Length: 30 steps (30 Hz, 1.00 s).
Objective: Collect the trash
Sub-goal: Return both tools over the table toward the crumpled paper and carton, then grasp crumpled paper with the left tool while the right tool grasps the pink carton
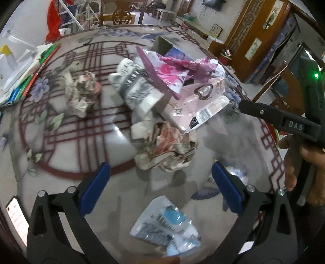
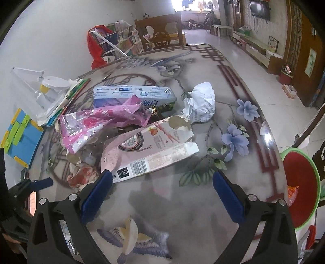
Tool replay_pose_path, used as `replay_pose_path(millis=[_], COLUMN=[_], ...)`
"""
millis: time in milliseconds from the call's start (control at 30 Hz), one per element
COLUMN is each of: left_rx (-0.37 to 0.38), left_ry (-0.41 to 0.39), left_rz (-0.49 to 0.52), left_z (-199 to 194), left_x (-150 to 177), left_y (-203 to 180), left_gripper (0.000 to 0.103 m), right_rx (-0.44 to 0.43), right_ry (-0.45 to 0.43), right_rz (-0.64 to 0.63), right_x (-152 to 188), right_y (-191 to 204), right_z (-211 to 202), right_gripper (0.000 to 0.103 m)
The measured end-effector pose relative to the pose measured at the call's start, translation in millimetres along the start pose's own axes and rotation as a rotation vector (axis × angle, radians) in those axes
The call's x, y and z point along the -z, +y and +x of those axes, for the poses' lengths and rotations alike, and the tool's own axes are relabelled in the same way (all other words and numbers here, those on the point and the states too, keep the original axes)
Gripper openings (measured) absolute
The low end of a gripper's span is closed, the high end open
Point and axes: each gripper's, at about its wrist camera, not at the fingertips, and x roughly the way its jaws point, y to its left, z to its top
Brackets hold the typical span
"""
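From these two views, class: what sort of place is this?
Probably a home living or dining room: a patterned glass table strewn with trash, a wall television, and a rack of children's books.

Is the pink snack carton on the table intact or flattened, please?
Flattened and torn: the pink snack carton lies flat on the table, with a ragged top edge exposing its bare cardboard.

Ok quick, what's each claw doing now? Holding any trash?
Left claw: open, holding nothing.
Right claw: open, holding nothing.
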Motion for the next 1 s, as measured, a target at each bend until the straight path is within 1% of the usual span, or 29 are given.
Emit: replay_pose_path(millis=[133,200,267,333,400,500,633,733,800,867,900,933,1000], left_rx=[-0.016,-0.017,-0.020,-0.039,-0.040,-0.038,-0.042,-0.034,-0.031,-0.029,-0.016,-0.008,0.000], left_ry=[0.012,0.029,0.040,0.044,0.050,0.054,0.052,0.045,0.041,0.041,0.043,0.045,0.053], left_rz=[-0.017,-0.025,-0.034,-0.041,-0.054,-0.067,-0.067,-0.074,-0.074,-0.065,-0.065,-0.066,-0.064], left_z=[16,26,34,42,48,53,56,55,55,54,52,51,48], left_x=[-5,-6,-7,-7,-8,-7,-7,-8,-8,-7,-7,-7,-6], left_y=[-6,-7,-7,-6,-3,1,2,5,7,7,7,6,6], left_gripper=[0.098,0.098,0.098,0.098,0.098,0.098,0.098,0.097,0.093,0.083,0.080,0.074,0.070], right_rx=[-0.008,-0.021,-0.013,-0.023,-0.045,-0.094,-0.089,-0.111,-0.112,-0.115,-0.120,-0.125,-0.131], right_ry=[0.011,0.035,0.038,0.046,0.049,0.043,0.058,0.095,0.102,0.094,0.086,0.085,0.079], right_rz=[-0.001,-0.005,-0.011,-0.024,-0.029,-0.008,0.010,0.027,0.006,-0.012,-0.015,-0.015,-0.007], right_x=[-9,-14,-19,-25,-31,-40,-50,-50,-47,-45,-44,-42,-38], right_y=[-1,-3,-4,-5,-5,-8,-10,-9,-4,0,1,2,2], right_z=[10,19,26,35,41,45,60,75,81,80,78,76,73], right_gripper=[0.095,0.095,0.095,0.095,0.095,0.095,0.095,0.095,0.095,0.094,0.091,0.090,0.088])
